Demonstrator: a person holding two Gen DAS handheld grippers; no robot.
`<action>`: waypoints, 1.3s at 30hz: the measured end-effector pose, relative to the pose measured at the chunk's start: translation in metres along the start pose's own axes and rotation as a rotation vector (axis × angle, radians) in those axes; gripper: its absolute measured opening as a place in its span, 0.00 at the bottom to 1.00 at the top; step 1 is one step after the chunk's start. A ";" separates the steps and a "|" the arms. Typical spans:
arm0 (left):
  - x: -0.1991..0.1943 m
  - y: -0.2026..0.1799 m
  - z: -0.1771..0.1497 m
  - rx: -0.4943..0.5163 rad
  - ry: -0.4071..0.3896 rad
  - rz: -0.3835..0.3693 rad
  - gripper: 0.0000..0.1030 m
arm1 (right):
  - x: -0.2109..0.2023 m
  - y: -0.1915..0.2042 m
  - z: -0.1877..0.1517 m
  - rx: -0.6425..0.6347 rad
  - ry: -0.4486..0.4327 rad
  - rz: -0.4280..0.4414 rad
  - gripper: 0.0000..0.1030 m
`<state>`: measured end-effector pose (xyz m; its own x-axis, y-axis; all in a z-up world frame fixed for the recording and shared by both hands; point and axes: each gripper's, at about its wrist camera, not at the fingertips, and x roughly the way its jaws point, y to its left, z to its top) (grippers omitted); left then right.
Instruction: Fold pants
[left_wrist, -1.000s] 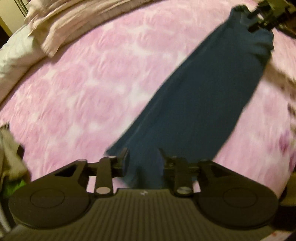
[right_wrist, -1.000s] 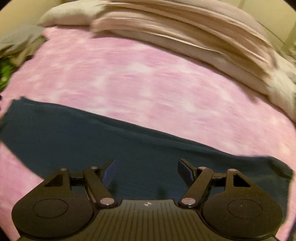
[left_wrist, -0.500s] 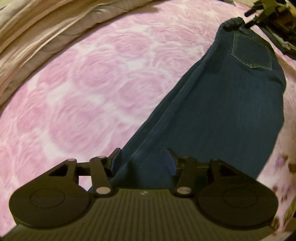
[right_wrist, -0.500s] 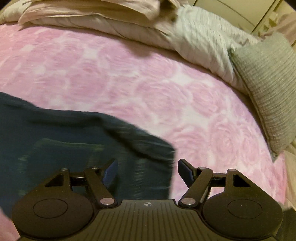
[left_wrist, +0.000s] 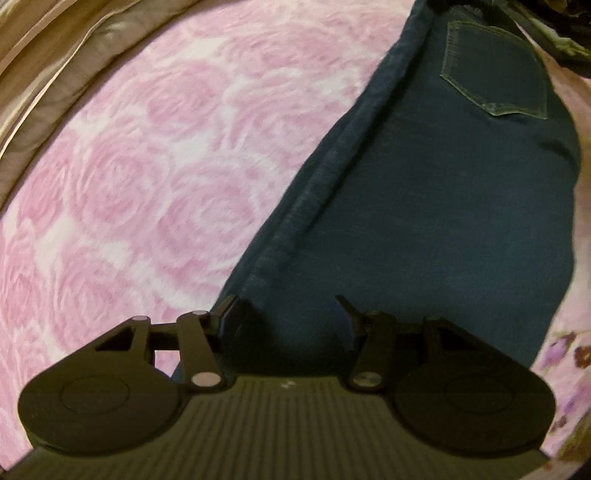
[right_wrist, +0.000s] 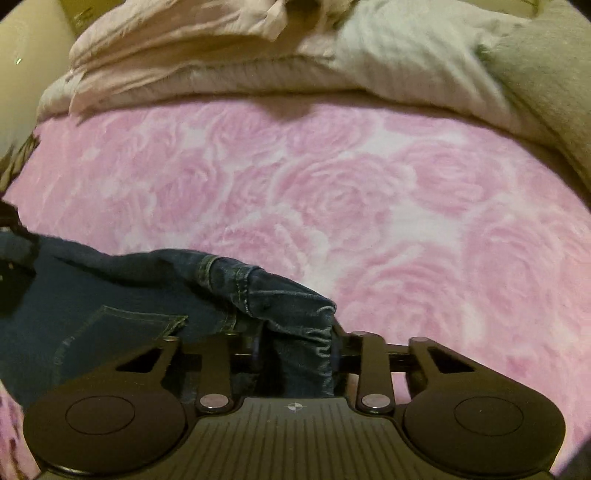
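Both grippers have swung across the pink rose-print blanket (left_wrist: 155, 177) since a second ago, and the dark jeans (left_wrist: 424, 221) now lie flat on it, back pocket (left_wrist: 495, 77) up. Left gripper (left_wrist: 286, 308) hangs over the leg end – jaws apart, not pinching. Right gripper (right_wrist: 295, 341) has just been closing (waistband bunched between its pads) – clamped on the denim

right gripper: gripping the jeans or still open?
Shut on the jeans: right gripper has just closed, and bunched waistband denim sits pinched between its fingers.
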<state>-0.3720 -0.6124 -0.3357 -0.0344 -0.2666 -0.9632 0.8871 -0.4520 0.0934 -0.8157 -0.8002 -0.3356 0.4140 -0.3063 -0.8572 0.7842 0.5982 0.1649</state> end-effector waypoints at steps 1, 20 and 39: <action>0.000 -0.003 0.003 0.003 -0.001 -0.007 0.48 | -0.007 -0.005 -0.004 0.031 -0.003 -0.003 0.21; -0.039 0.024 -0.081 -0.205 0.013 0.102 0.49 | -0.020 0.057 -0.011 -0.056 -0.055 -0.361 0.58; -0.075 0.195 -0.334 -0.421 -0.036 0.192 0.49 | 0.172 0.415 0.004 -0.399 0.116 0.008 0.57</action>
<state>-0.0424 -0.3960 -0.3295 0.1390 -0.3442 -0.9285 0.9885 -0.0085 0.1512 -0.4177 -0.6074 -0.4129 0.3467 -0.2291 -0.9096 0.5310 0.8473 -0.0111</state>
